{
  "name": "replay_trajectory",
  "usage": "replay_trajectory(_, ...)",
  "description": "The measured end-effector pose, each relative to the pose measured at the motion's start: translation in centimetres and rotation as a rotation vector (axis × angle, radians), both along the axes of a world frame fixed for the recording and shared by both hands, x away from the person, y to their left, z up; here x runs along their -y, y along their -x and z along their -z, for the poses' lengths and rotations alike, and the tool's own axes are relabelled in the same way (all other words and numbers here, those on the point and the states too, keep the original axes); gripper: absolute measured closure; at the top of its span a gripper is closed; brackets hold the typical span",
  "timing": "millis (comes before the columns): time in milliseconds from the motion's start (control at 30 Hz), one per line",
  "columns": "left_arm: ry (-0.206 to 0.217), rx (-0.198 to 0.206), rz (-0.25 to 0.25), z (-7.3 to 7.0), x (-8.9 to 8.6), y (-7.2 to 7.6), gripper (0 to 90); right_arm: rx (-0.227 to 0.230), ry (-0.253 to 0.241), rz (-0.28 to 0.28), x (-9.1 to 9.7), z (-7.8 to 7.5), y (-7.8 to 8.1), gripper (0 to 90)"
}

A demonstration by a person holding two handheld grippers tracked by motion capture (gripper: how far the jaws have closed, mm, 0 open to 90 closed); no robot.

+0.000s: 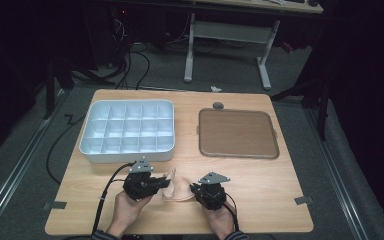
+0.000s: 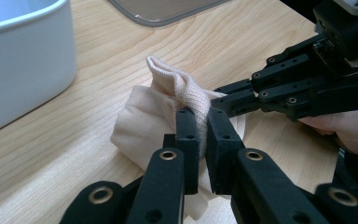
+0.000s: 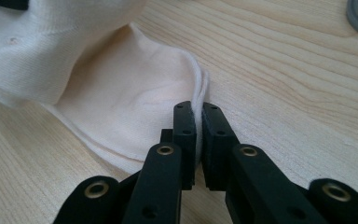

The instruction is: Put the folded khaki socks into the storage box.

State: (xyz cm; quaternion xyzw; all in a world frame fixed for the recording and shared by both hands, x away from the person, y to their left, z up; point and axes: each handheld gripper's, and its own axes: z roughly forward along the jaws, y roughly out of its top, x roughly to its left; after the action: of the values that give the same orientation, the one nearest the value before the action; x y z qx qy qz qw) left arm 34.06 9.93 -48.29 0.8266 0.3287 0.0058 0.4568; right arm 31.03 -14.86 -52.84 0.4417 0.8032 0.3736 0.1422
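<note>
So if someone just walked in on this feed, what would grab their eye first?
Probably the pale sock at the table's near edge, pinched from both sides: the left gripper is shut on its ribbed cuff, the right gripper on its thin edge. Behind them, the white compartment tray sits at the left and the brown lid at the right.

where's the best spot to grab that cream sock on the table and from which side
Take the cream sock by its thin outer hems, one from each side. The left gripper pinches the raised ribbed fold; the right gripper clamps the flat layered edge lying on the table.
</note>
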Motion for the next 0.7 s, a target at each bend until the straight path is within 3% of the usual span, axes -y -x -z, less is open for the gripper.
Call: replay_trajectory(700,-0.042,-0.004,0.036,0.7,2.0,-0.1,85.1,0.005,-0.003,-0.004,-0.1,0.1,-0.1,85.1)
